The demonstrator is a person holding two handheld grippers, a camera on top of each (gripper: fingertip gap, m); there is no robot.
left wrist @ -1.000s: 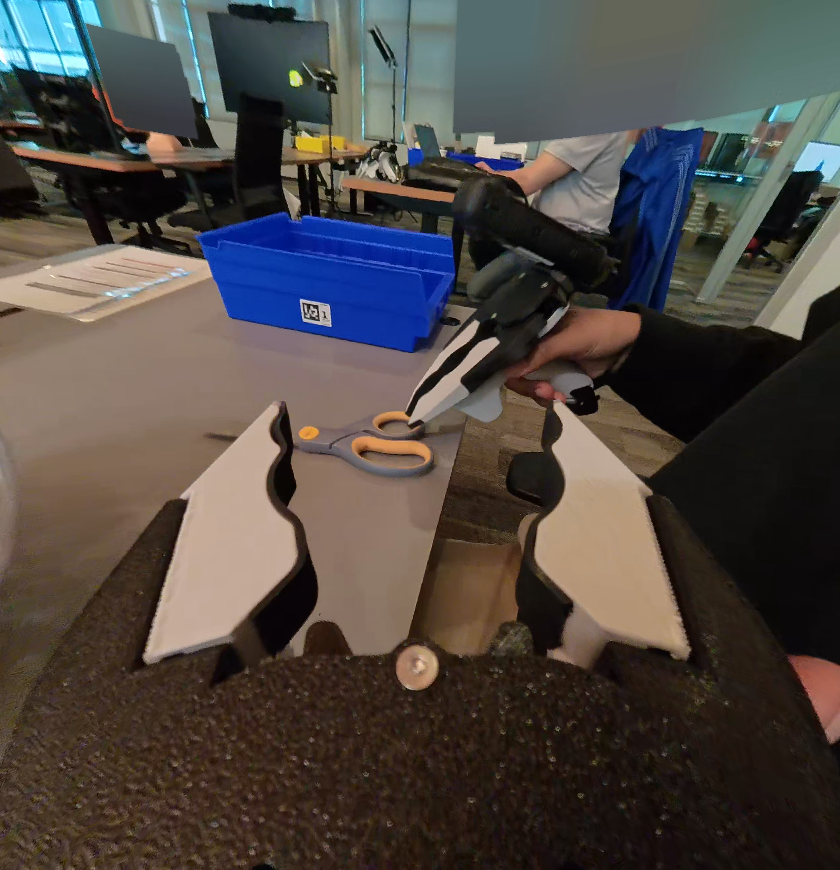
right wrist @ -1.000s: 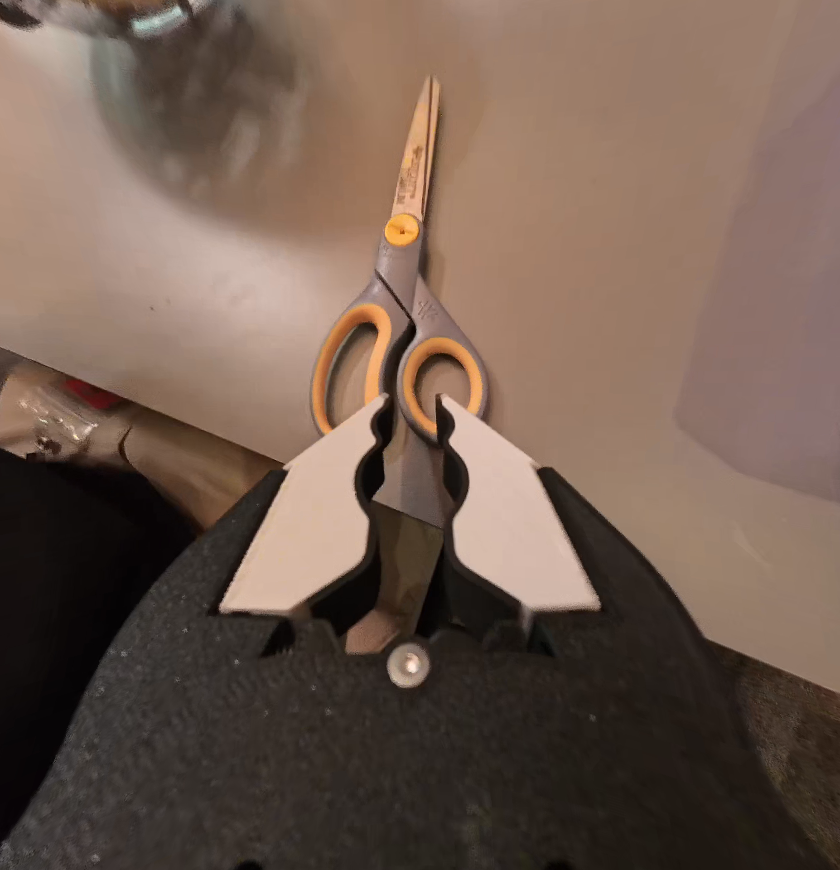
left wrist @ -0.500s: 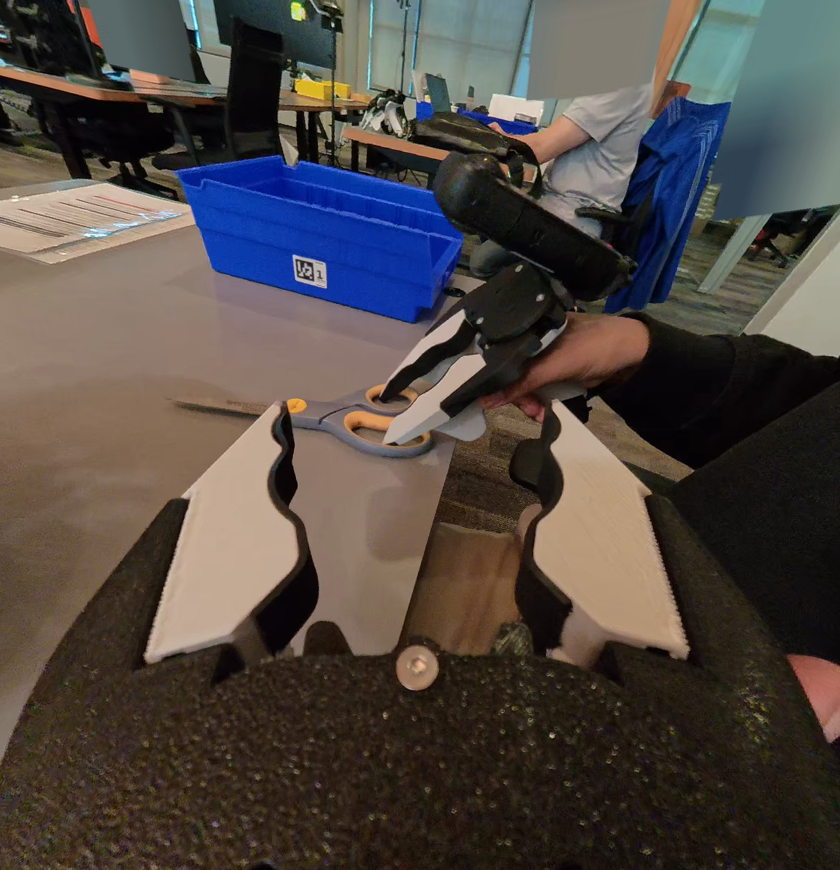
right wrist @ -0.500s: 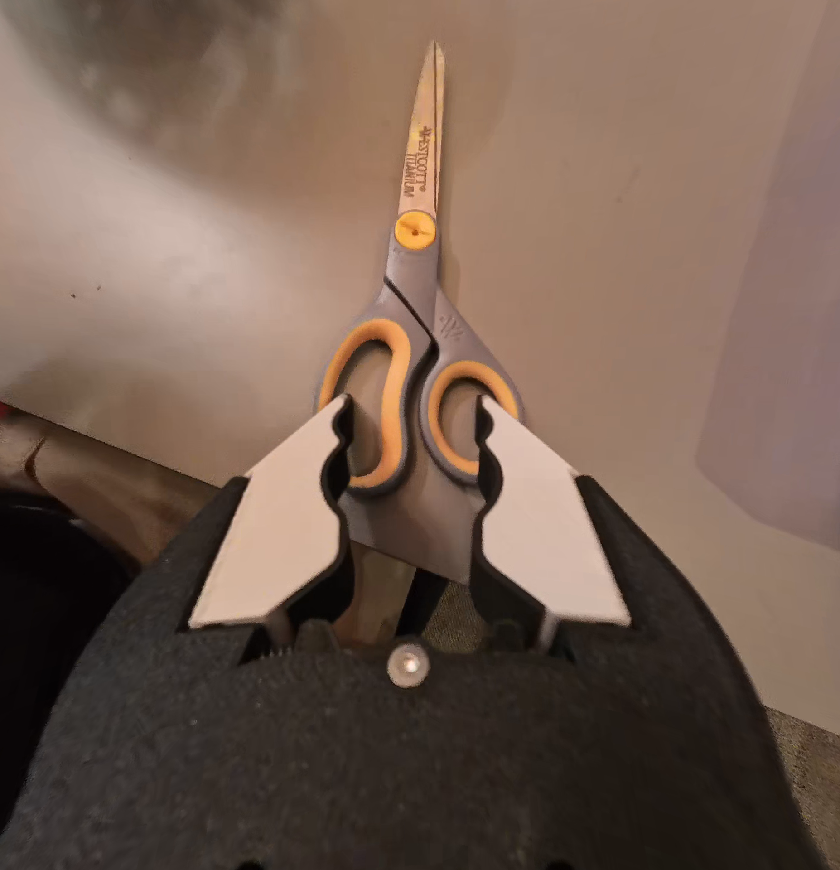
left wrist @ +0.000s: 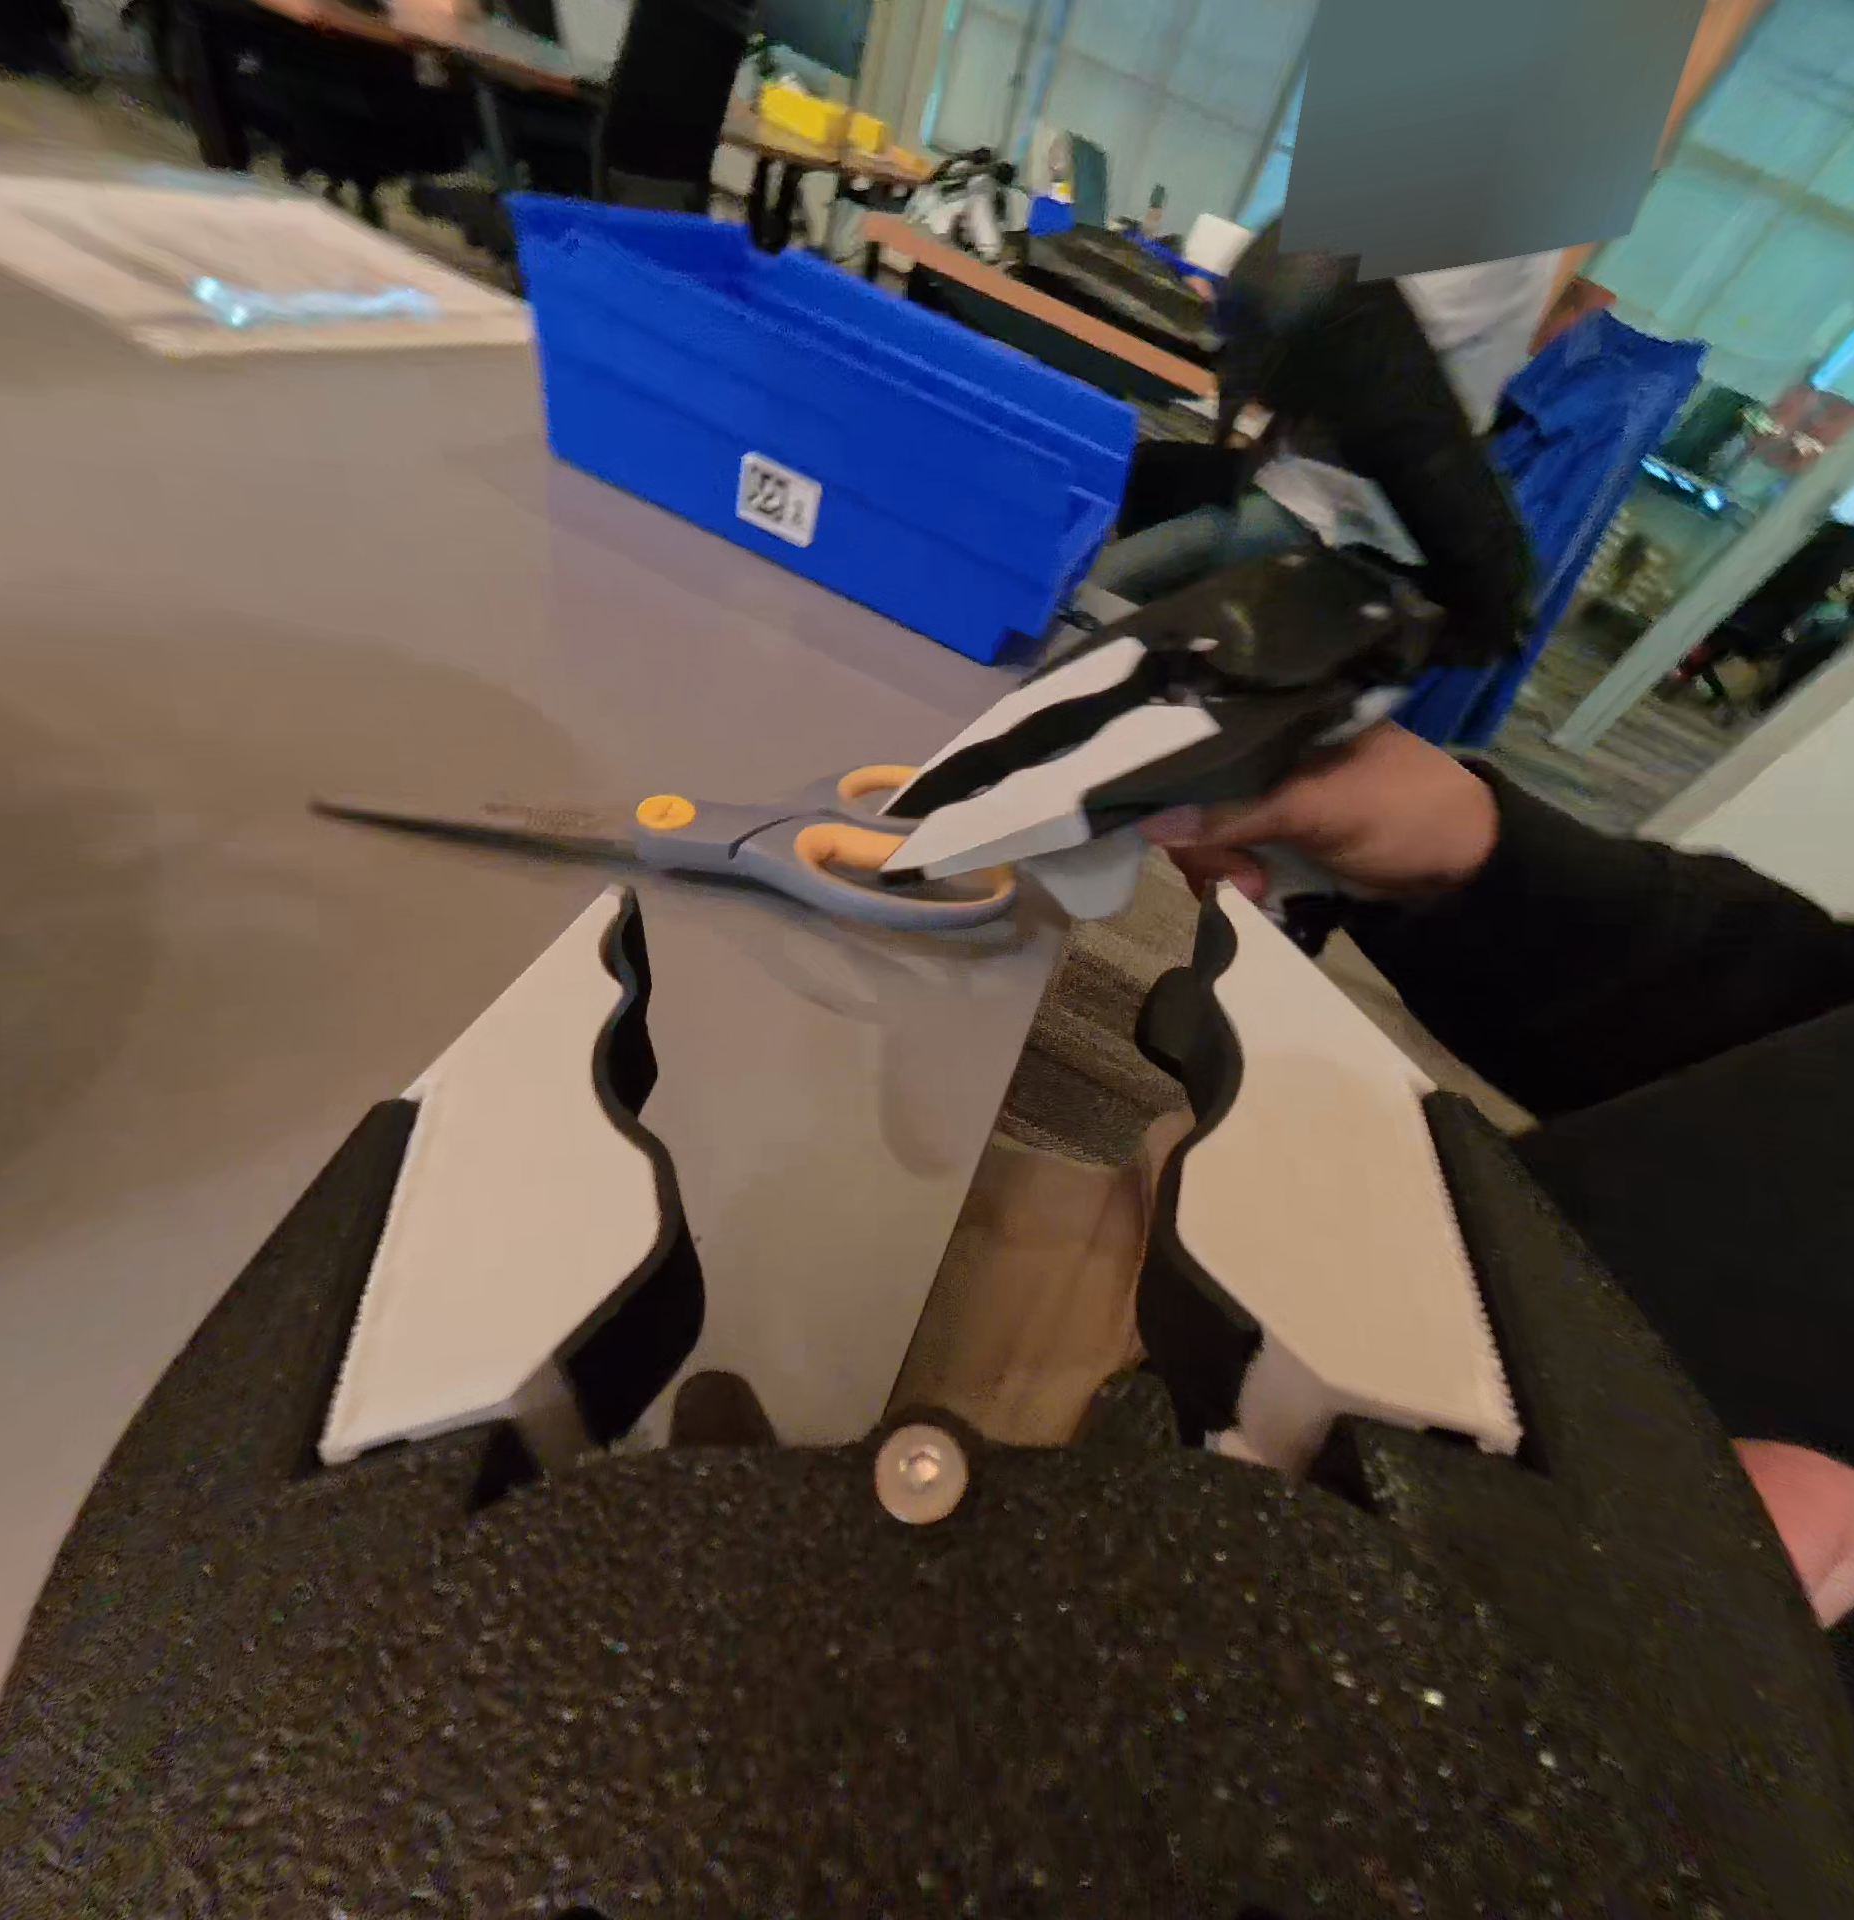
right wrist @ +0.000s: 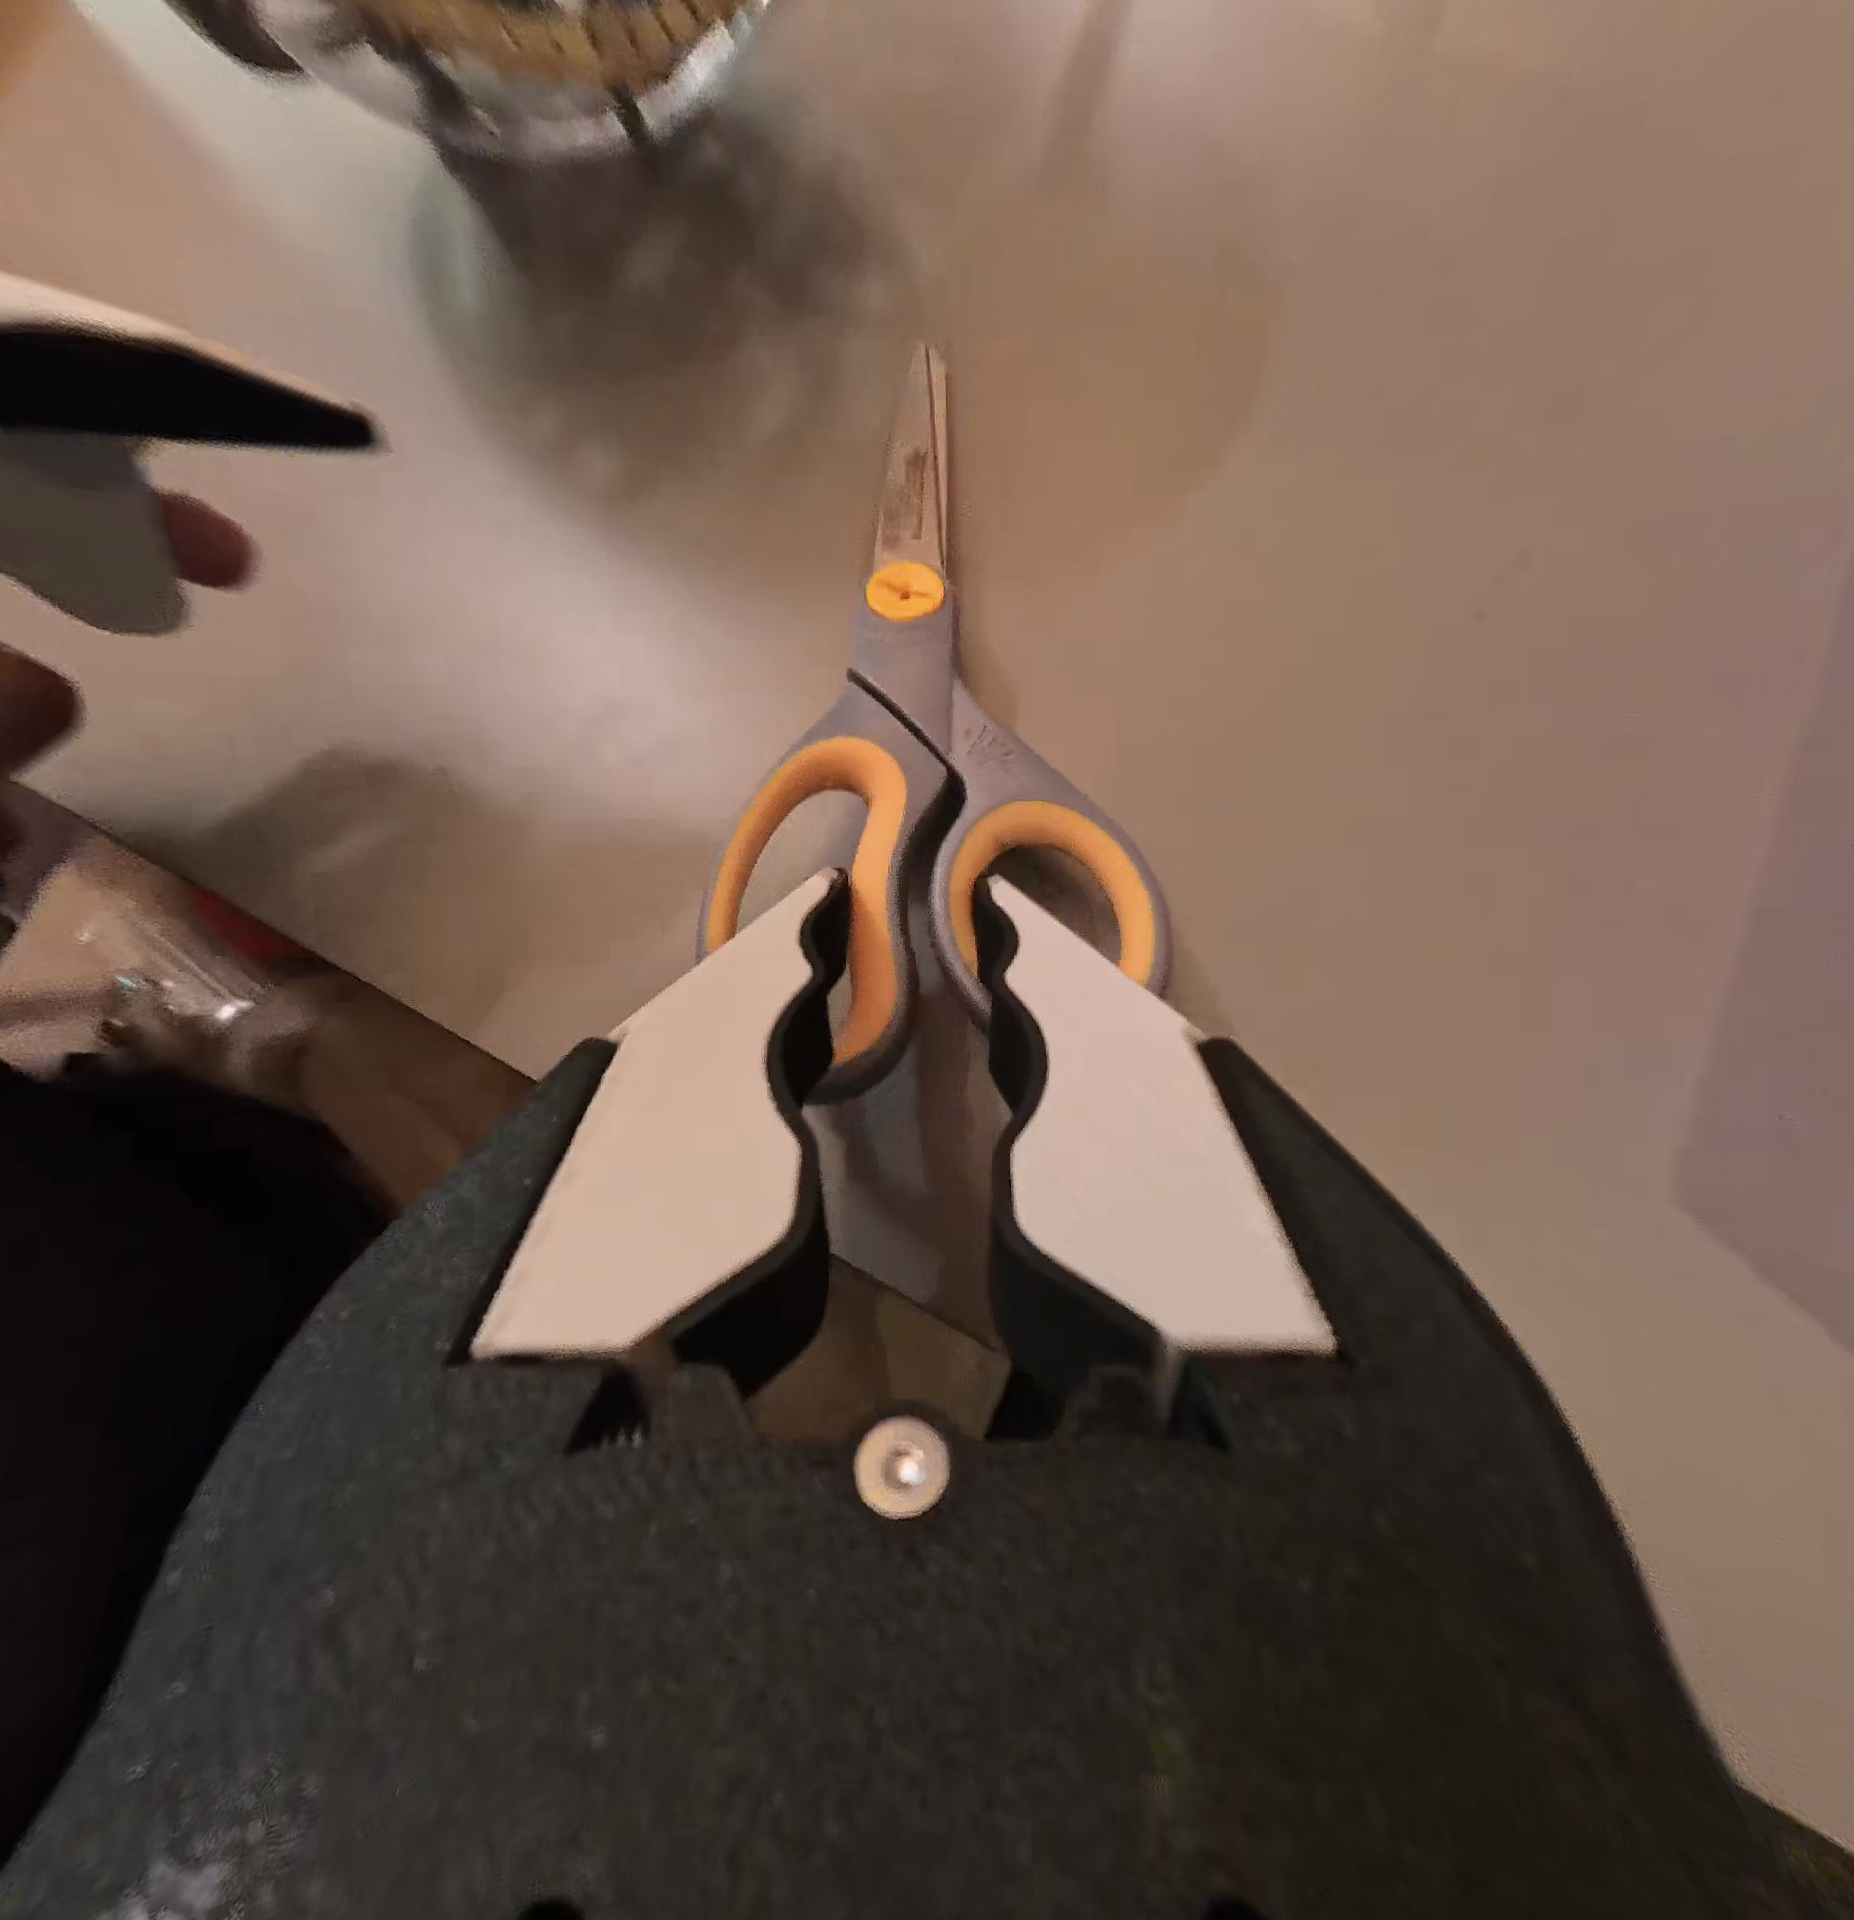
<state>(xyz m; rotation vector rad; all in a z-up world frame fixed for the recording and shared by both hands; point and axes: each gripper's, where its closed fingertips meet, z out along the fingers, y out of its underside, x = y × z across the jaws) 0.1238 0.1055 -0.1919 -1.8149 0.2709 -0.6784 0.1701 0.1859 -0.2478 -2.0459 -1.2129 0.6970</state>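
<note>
Grey-and-orange-handled steel scissors (right wrist: pixel 907 665) sit at the grey table (left wrist: pixel 279 623) corner. The right gripper (right wrist: pixel 910 883), wider half a second ago, now pinches their inner handle bars. The left gripper (left wrist: pixel 918 899) gapes empty.

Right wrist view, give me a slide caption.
Right gripper closing around the handles of scissors on a table.

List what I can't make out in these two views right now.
- Right gripper on the scissors: right wrist view, its fingers cover the loops' near ends, so contact is unclear.
- Shiny object: right wrist view, blurred and cut by the top edge.
- Blue bin contents: left wrist view, hidden by its wall.
</note>
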